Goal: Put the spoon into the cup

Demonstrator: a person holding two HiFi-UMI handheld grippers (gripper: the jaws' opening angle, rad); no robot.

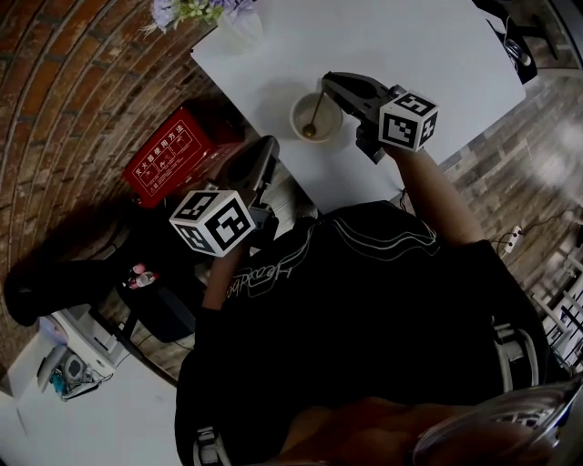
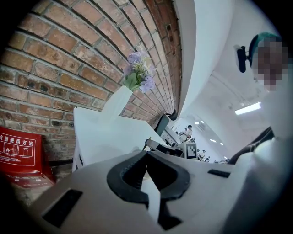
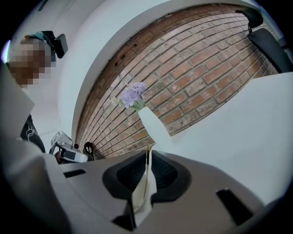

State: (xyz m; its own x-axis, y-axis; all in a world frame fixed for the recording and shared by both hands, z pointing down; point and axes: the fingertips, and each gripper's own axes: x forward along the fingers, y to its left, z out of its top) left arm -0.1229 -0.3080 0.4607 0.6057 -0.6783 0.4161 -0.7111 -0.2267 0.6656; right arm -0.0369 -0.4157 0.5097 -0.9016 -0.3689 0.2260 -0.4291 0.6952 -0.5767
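A white cup stands near the front edge of the white table. A thin gold spoon leans in it, bowl down inside the cup and handle up. My right gripper hovers just above the cup, shut on the top of the spoon's handle. In the right gripper view the spoon handle shows as a thin strip pinched between the shut jaws. My left gripper hangs off the table's left edge, below its top, shut and holding nothing. From the left gripper view I see the right gripper over the table.
A white vase with purple flowers stands at the table's far left corner, against a brick wall. A red box sits on the floor left of the table. A dark chair stands at the far right.
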